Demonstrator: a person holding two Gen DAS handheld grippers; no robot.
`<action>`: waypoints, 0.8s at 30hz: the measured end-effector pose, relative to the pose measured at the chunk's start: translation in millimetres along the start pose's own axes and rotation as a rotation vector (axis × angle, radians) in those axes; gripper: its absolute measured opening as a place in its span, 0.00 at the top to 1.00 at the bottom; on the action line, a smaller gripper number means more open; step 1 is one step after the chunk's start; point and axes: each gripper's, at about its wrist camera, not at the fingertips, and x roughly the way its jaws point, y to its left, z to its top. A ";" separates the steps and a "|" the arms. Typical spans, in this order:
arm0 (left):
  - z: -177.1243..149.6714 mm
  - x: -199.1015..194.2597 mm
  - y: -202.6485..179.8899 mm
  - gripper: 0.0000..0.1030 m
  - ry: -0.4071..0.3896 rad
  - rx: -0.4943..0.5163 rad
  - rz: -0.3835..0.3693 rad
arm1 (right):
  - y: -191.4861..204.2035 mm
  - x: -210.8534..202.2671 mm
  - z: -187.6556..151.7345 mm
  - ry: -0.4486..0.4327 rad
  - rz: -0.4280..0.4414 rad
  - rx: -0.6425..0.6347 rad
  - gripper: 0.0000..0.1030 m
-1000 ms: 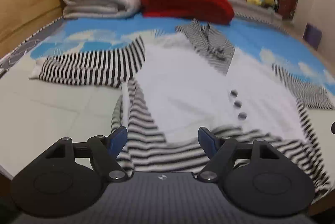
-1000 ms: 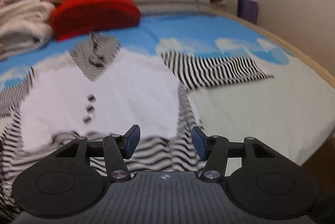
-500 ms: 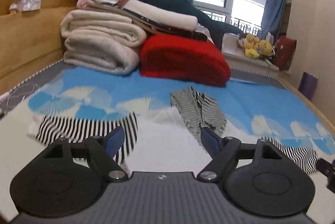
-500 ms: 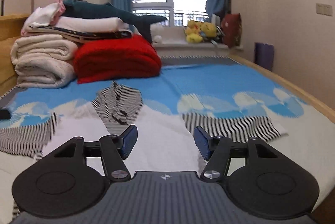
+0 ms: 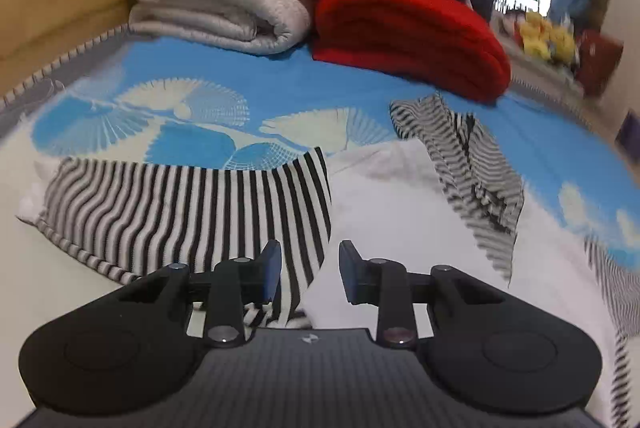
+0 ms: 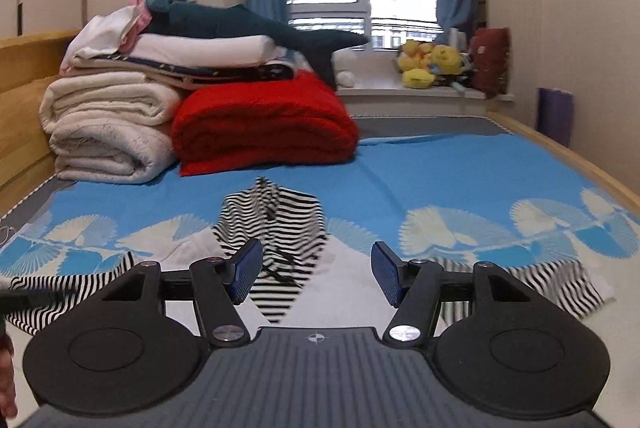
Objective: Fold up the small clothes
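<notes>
The small top [image 5: 384, 211] lies spread flat on the bed [image 5: 208, 83]. The left tool [image 5: 308, 276] has just been narrowing over the striped sleeve [image 5: 192, 211] (nothing pinched yet). The right tool [image 6: 316, 274] hangs spread, empty. Next, I think: grip the sleeve, fold it inward.

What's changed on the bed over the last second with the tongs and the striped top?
The left tongs swung from the hem to the striped sleeve and have just been closing, with sleeve fabric between the jaws. The right tongs lifted off the hem, open and empty. The top lies flat as before.
</notes>
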 end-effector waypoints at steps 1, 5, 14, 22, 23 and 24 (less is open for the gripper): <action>1.8 5.3 4.8 0.67 0.003 0.004 0.023 | 3.6 9.3 3.4 0.001 0.013 -0.007 0.40; 9.5 23.3 34.7 0.67 0.040 -0.023 0.056 | 8.0 38.8 1.3 0.005 0.064 0.005 0.40; 21.8 48.6 151.3 0.52 0.115 -0.275 0.208 | 15.8 81.9 -4.3 0.091 0.104 -0.020 0.41; 13.1 71.1 253.1 0.51 0.158 -0.630 0.288 | 14.5 109.0 -1.8 0.156 0.106 0.004 0.72; 13.1 72.7 261.6 0.51 0.153 -0.652 0.296 | 14.8 110.5 -2.5 0.158 0.108 0.004 0.73; 12.8 71.7 266.7 0.51 0.149 -0.665 0.307 | 14.7 112.3 -3.6 0.162 0.109 0.005 0.73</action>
